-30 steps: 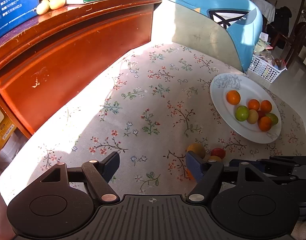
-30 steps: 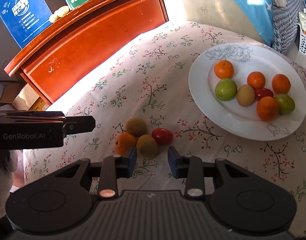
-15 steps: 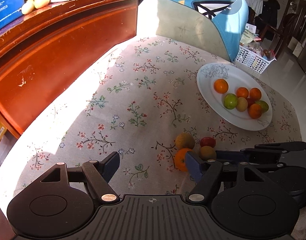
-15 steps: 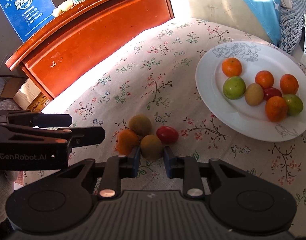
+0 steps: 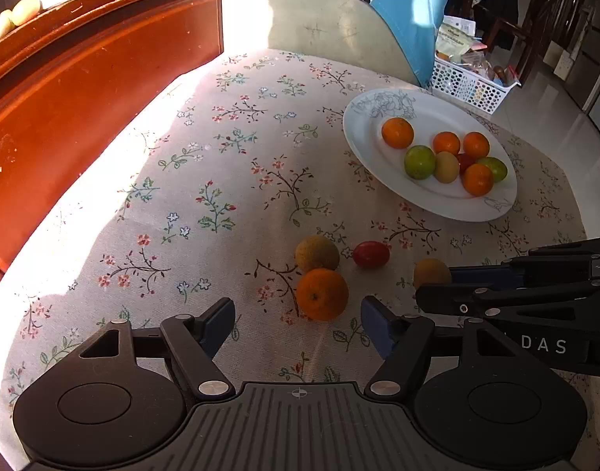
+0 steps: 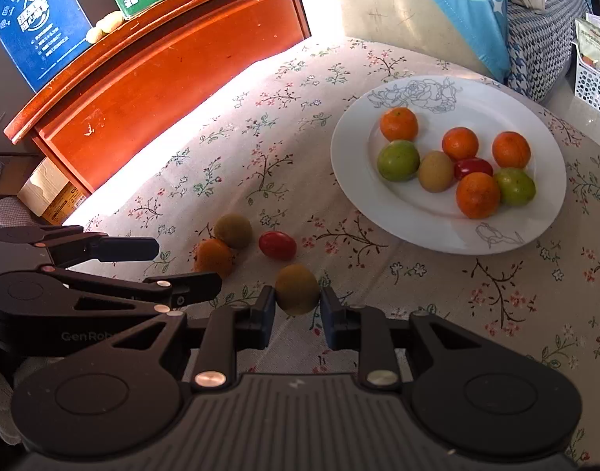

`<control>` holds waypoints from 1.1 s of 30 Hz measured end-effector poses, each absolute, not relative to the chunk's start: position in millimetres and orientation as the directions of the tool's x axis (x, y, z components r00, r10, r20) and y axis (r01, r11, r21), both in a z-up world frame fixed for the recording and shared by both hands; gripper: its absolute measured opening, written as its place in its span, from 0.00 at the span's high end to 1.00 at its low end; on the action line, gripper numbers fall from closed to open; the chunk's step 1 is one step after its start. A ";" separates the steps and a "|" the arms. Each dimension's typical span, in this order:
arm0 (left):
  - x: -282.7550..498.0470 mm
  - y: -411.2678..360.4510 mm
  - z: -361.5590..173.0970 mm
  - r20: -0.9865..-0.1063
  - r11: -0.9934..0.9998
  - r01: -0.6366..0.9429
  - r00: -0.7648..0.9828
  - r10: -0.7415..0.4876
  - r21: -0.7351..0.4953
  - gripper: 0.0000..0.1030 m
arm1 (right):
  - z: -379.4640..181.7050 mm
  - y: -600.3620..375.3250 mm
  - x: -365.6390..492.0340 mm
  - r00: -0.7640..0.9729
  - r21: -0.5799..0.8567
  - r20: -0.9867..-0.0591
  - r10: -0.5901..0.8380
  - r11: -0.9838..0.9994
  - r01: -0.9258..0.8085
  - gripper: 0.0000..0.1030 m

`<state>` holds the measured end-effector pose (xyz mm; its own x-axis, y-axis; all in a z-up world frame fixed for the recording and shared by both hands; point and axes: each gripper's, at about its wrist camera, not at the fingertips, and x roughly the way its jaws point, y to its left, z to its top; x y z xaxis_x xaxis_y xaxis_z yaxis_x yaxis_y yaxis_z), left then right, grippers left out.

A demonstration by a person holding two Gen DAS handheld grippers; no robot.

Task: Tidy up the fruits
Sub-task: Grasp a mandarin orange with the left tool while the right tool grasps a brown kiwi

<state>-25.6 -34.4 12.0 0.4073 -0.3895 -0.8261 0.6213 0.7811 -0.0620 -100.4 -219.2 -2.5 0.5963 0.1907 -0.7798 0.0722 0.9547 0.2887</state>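
My right gripper [image 6: 298,306] is shut on a brown kiwi [image 6: 297,288], lifted slightly off the floral cloth; the kiwi also shows in the left wrist view [image 5: 430,271]. My left gripper [image 5: 298,320] is open, with an orange [image 5: 322,293] just ahead between its fingers. Another kiwi [image 5: 316,253] and a red tomato [image 5: 371,254] lie on the cloth beyond it. A white plate [image 6: 354,180] at the right holds several oranges, green fruits, a kiwi and a tomato.
A red wooden cabinet [image 6: 150,78] stands at the back left with blue and green boxes on top. A beige and blue cushion [image 5: 358,19] is behind the table. A white basket [image 5: 468,86] sits on the floor at the right.
My right gripper closed on the kiwi and drew it away from the other fruits. My left gripper moved in so that the orange lies between its open fingers.
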 end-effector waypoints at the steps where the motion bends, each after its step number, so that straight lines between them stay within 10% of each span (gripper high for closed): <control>1: -25.3 -35.8 11.1 -0.825 0.781 0.622 0.409 -0.390 -0.061 0.33 | -3.0 -220.4 -100.5 0.596 0.289 -0.781 0.189 0.954 0.077 0.76; 18: -26.4 -49.9 1.2 -0.819 0.770 0.637 0.427 -0.384 -0.029 0.73 | -11.0 -226.0 -97.7 0.583 0.310 -0.792 0.182 0.942 0.127 0.73; 33: -25.9 -41.5 6.2 -0.828 0.791 0.609 0.409 -0.384 -0.066 0.73 | -13.0 -231.7 -94.3 0.591 0.346 -0.783 0.194 0.925 0.155 0.72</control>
<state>-25.9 -41.5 6.2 0.4090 -0.3840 -0.8278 0.6088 0.7906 -0.0659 -94.3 -231.7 -13.0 0.5908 0.1935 -0.7833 0.1553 0.9254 0.3458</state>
